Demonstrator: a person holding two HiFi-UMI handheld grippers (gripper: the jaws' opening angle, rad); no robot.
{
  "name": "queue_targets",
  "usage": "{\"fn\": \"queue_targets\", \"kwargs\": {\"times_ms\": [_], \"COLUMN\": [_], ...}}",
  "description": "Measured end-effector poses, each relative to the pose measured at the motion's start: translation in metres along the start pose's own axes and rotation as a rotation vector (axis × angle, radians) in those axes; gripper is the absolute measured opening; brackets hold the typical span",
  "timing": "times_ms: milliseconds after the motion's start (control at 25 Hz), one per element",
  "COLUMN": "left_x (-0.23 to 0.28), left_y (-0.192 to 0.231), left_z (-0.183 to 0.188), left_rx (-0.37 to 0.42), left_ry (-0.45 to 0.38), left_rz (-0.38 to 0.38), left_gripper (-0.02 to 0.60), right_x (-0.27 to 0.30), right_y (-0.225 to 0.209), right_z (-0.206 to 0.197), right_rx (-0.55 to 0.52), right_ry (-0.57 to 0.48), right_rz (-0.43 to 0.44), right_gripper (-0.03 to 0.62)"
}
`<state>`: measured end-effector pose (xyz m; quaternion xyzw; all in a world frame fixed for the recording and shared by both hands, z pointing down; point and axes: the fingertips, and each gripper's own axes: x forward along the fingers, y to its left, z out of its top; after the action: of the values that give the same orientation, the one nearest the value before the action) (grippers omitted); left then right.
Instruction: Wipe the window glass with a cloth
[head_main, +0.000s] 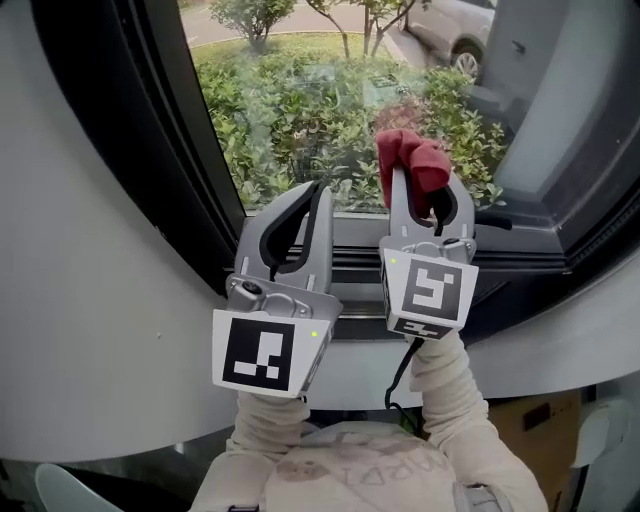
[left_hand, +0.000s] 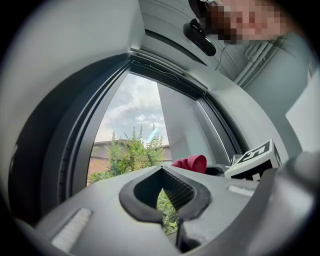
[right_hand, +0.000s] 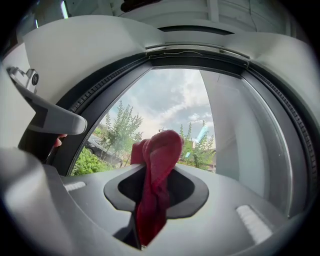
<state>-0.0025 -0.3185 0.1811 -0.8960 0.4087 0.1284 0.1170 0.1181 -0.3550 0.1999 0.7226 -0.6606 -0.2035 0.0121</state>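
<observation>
The left tongs (head_main: 310, 198) are clenched on nothing, low before the window glass (head_main: 300, 90). The right tongs (head_main: 428, 200) grasp the red cloth (head_main: 412, 158) near the pane's lower edge. Contact is unclear, so most wiping seems left. Only the right gripper view shows the cloth's tail between the jaws.

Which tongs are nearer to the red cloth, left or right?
Right. The right tongs are shut on the red cloth; the left tongs, shut and empty, stand apart at its left.
</observation>
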Motion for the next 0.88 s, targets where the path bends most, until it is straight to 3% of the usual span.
{"fn": "queue_targets", "kwargs": {"times_ms": [480,680,880], "left_x": [-0.028,-0.031,-0.032], "left_y": [0.049,0.056,0.058], "left_z": [0.012,0.015,0.013], "left_rx": [0.006,-0.001,0.007], "left_ry": [-0.017,-0.024,-0.021], "left_rz": [0.058,0.07,0.073], "left_gripper": [0.0,0.0,0.0], "right_x": [0.023,0.026,0.019], "right_y": [0.106,0.121,0.129], "right_z": [0.027,0.03,0.007], "right_rx": [-0.047,-0.067,-0.067], "right_ry": [-0.035,-0.049,-0.005], "right_rz": [0.146,0.179,0.215], "right_gripper": [0.123,0.123,0.123]}}
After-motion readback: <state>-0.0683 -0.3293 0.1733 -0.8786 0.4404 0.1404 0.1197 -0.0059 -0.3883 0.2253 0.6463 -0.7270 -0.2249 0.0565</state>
